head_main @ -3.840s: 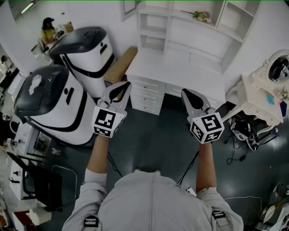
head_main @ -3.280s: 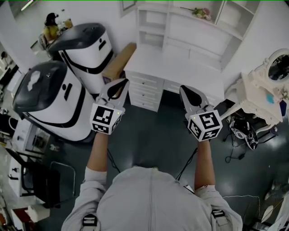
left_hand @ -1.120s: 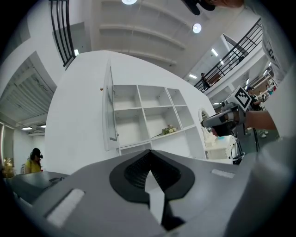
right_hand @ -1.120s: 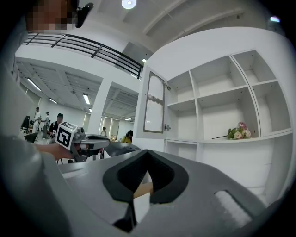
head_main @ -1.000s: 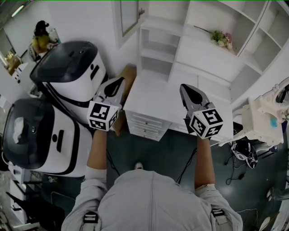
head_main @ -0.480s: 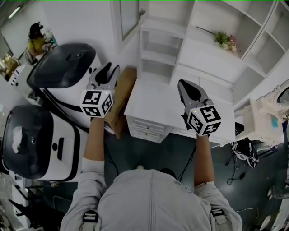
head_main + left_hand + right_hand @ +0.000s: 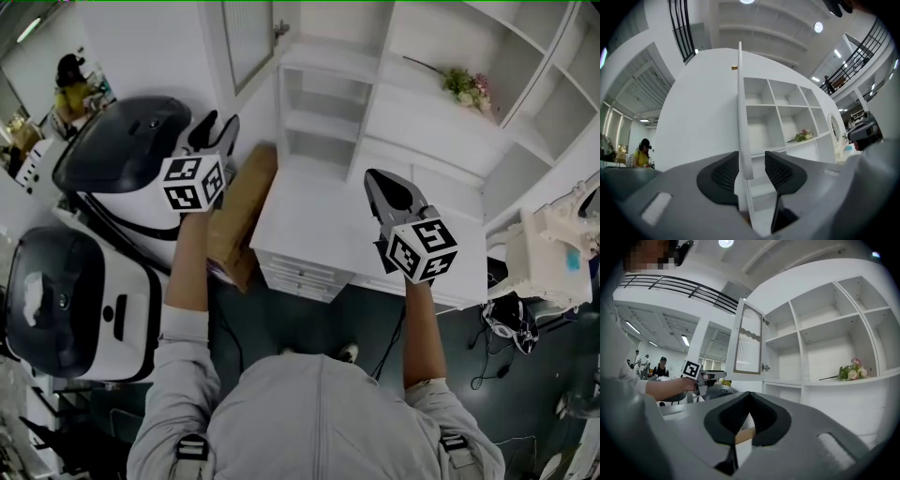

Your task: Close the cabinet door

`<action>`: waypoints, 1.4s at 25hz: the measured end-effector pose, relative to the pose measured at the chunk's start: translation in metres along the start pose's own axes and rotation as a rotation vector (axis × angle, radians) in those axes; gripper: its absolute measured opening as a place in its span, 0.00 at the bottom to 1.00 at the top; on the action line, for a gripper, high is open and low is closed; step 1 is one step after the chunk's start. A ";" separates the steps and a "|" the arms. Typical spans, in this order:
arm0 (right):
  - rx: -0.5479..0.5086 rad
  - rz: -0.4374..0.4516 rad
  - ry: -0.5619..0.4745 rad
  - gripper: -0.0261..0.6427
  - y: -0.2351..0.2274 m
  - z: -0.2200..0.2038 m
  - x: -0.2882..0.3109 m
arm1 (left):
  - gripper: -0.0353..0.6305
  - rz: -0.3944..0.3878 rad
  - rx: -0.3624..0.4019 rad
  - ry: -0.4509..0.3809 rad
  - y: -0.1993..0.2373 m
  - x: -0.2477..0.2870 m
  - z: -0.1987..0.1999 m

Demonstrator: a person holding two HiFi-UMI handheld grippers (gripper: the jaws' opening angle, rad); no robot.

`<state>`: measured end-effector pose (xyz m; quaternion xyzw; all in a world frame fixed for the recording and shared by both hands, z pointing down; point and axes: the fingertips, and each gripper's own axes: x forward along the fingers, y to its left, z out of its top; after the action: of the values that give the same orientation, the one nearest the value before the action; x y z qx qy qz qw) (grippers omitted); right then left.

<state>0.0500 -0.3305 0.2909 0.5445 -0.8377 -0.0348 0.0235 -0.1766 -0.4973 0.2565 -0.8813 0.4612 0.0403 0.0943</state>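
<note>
My left gripper (image 7: 753, 165) is raised at the left, jaws a narrow gap apart with nothing clamped. In its own view the door (image 7: 740, 103) stands edge-on, a thin white line running straight up through that gap, its lower end level with the pads (image 7: 725, 172). Whether a pad touches the door I cannot tell from there. The right gripper view puts the left gripper's tips just beside the door's free lower corner, contact again unclear. In that view the door is swung wide out from the cabinet (image 7: 820, 333), showing its ribbed glass panel. My right gripper (image 7: 749, 398) hangs to the right over the desk (image 7: 319, 220), well apart from the door, jaws closed tip to tip and empty. A brown box (image 7: 239, 206) stands at the desk's left end, with two white-and-black machines (image 7: 122, 150) further left. Beyond the desk rise the cabinet's open shelves, with a spray of flowers (image 7: 464, 84) on one at the right. In the head view the door's top is cut off by the upper edge, and in the left gripper view the gripper's own body hides what lies below the door. A person in yellow (image 7: 73, 82) sits far off at left, too small to make out further.
</note>
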 end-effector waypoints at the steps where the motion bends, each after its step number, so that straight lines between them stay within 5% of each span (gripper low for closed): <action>1: -0.003 0.002 -0.002 0.04 -0.004 0.001 -0.001 | 0.34 0.016 0.004 0.009 0.001 0.004 -0.001; 12: 0.011 -0.017 -0.048 0.04 -0.054 0.013 -0.016 | 0.17 0.146 0.001 0.030 0.004 0.016 -0.006; 25: 0.095 -0.012 -0.052 0.04 -0.094 0.007 -0.021 | 0.21 0.167 0.037 0.051 -0.039 0.022 -0.002; 35: 0.006 -0.107 0.025 0.04 -0.141 0.001 -0.018 | 0.20 0.218 0.029 0.042 -0.064 0.029 0.001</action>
<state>0.1854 -0.3714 0.2781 0.5892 -0.8070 -0.0267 0.0302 -0.1073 -0.4845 0.2596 -0.8251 0.5568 0.0251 0.0923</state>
